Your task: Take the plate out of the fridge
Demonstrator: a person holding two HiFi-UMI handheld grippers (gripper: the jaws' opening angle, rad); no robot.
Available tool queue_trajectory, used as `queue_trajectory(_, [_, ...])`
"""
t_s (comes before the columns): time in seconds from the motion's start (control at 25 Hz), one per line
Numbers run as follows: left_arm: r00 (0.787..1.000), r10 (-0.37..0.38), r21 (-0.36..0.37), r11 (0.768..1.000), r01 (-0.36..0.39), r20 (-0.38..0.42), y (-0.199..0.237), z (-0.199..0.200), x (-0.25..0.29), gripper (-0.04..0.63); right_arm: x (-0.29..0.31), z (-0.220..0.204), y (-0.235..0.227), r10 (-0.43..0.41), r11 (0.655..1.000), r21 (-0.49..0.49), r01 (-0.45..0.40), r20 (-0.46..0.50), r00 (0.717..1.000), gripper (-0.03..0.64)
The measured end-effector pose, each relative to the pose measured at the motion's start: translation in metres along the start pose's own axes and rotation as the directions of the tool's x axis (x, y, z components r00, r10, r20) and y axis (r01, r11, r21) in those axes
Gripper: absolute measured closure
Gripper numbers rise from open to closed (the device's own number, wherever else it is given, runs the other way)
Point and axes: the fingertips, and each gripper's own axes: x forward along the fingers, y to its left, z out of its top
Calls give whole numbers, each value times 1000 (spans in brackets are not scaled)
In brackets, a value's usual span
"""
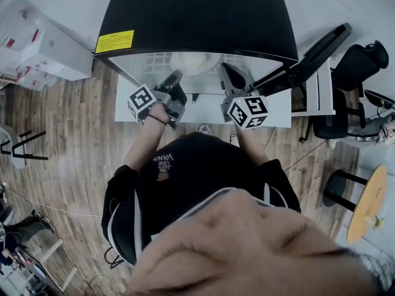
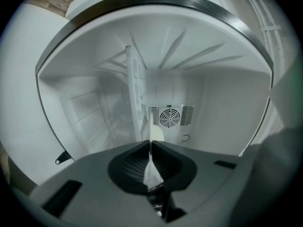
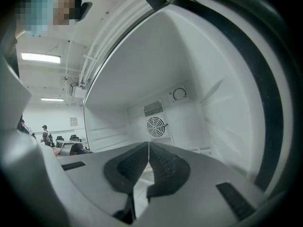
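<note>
1. The head view shows the whole layout. The black-topped fridge (image 1: 197, 11) stands open, and the person reaches in with both arms. The left claw (image 1: 174, 79) and right claw (image 1: 227, 76) are side by side at its mouth. The white plate (image 1: 194, 61) lies on a shelf inside, between and just beyond them. A yellow label (image 1: 115, 41) on the fridge top shows only from here.
2. This view does not show how either pair of jaws stands.
3. The left gripper view settles it for the left claw (image 2: 150, 143). It is clamped on the thin white edge of the plate (image 2: 156, 134), seen edge-on as a sliver between the pads that pokes out just past the tips.
4. That view is rolled, so the wire shelf (image 2: 136, 98) runs upright through the picture. The fan grille (image 2: 169, 117) sits on the back wall behind it.
5. In the right gripper view, the right claw (image 3: 148, 145) has its jaws pressed together with nothing between them. The plate is not visible here.
6. Only this view shows a round dial (image 3: 179, 94) above the fan grille (image 3: 155, 126). It also shows the room's ceiling lights (image 3: 40, 57) past the fridge's edge.
</note>
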Motion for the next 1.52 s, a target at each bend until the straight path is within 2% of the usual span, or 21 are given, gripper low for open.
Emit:
queue_trajectory(1.12, [997,-52,-40,998,50,-56,-2,-12,-27,565,-3,-18,3,-69,995,72,71,-28,997,604])
queue_trajectory(1.24, [997,-55,-42,998,53,-62,-2,-13,-30,565,-3,-23,3,-73,992,101,76,-34,997,604])
queue_trajectory(1.52, [995,-63,-47,997,60,-71,-2,-13,-35,565,-3,-35,3,-68,969,236,76,-43,997,603])
